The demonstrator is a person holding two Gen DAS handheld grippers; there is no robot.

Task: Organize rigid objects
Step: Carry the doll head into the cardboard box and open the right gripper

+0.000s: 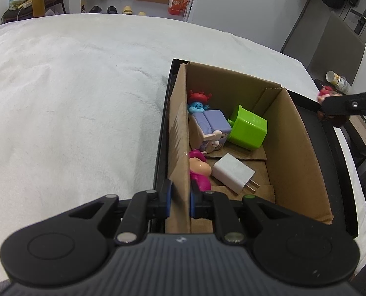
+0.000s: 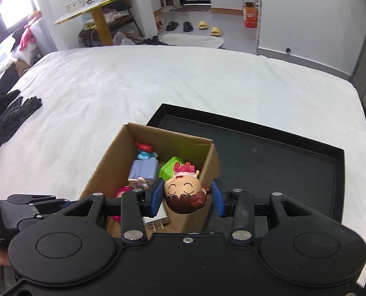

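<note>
A cardboard box [image 1: 291,148] stands on a black tray [image 1: 341,148] on the white bed. My left gripper [image 1: 179,199] is shut on the box's left wall, one pad on each side. Inside lie a blue figure with red hair [image 1: 199,103], a purple toy [image 1: 211,125], a green cube [image 1: 248,128], a white charger plug [image 1: 233,174] and a pink figurine [image 1: 199,170]. My right gripper [image 2: 188,196] is shut on a brown-haired doll figurine [image 2: 185,192], held upside down above the box's [image 2: 109,162] near right corner. In the left wrist view that gripper [image 1: 331,108] hangs beyond the box's right wall.
The tray's [image 2: 281,153] right part is bare. White bedding [image 2: 158,81] spreads to the left and far side. Black clothing [image 2: 10,116] lies at the bed's left edge. A can [image 1: 337,80] stands beside the bed at the right. The left gripper's body [image 2: 34,202] sits left of the box.
</note>
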